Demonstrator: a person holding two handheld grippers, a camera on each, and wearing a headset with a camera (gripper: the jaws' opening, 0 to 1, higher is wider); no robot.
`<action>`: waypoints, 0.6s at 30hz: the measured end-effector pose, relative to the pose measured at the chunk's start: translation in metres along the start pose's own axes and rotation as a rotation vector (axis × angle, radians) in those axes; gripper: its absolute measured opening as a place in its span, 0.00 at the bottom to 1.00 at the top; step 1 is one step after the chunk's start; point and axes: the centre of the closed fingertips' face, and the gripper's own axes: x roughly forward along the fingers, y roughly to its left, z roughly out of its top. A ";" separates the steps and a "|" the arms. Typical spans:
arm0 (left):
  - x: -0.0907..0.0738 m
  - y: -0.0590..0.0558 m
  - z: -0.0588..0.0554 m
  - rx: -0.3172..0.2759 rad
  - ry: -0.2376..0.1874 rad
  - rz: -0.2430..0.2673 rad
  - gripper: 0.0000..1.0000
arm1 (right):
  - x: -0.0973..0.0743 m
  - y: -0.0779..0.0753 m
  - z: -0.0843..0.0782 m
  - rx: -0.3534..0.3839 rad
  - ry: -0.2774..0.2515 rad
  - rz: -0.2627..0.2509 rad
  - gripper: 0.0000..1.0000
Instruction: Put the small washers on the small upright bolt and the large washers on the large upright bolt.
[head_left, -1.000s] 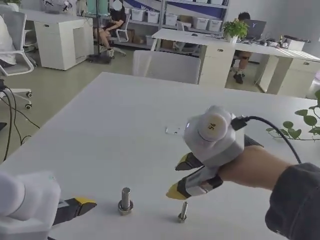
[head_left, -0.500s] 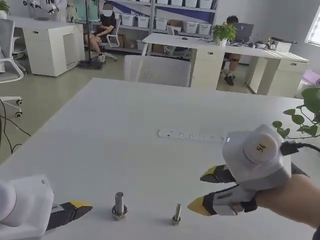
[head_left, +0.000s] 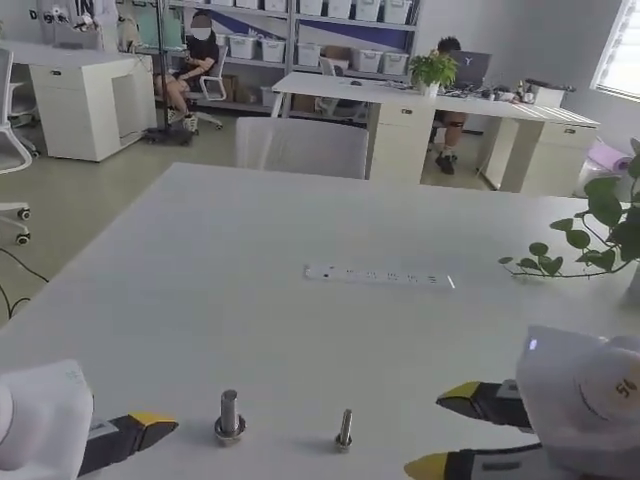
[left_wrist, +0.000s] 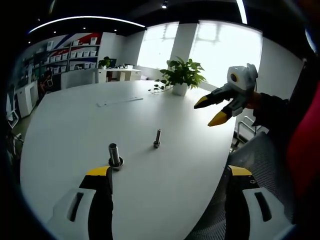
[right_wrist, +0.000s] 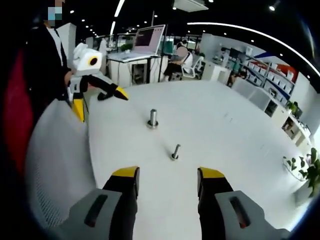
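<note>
White table (head_left: 300, 230), near edge. Two bolts stand on it threads up, side by side but not touching: large upright bolt (head_left: 229, 413) on the left, small upright bolt (head_left: 344, 428) on the right. Each has a wider ring at its foot. That could be the bolt head or washers, too small to tell.

Left gripper (left_wrist: 167, 172): jaws spread wide, nothing between them. It sits low at the near left of the table, aimed along the surface. In the left gripper view the large bolt stands just ahead of its left jaw.

Right gripper (right_wrist: 168, 173): jaws likewise parted and empty. It is held off to the near right, well apart from the small bolt, with its tips pointing toward the pair.

Reading: the bolts stand head-down so they stay up without being held. The grippers flank them and leave the space above the shanks free — sensible, since a washer must drop over the tip.

Power strip (head_left: 378, 276) lies mid-table, well beyond the bolts. Potted plant (head_left: 585, 240) at the far right. Neither is in the way.

Stage, as I judge it: nothing is in hand, so any next move is a pick-up — if washers remain. Risk: the small bolt is thin and would likely topple at a knock.
</note>
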 end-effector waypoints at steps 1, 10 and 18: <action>0.000 -0.001 0.000 -0.002 -0.003 -0.001 0.94 | -0.001 0.002 -0.002 0.003 -0.001 -0.002 0.48; -0.008 -0.005 -0.004 -0.008 -0.012 0.008 0.94 | -0.015 0.008 -0.003 0.062 -0.110 -0.052 0.54; -0.013 -0.003 -0.009 -0.015 -0.022 0.025 0.97 | -0.020 0.019 -0.014 0.096 -0.139 -0.069 0.66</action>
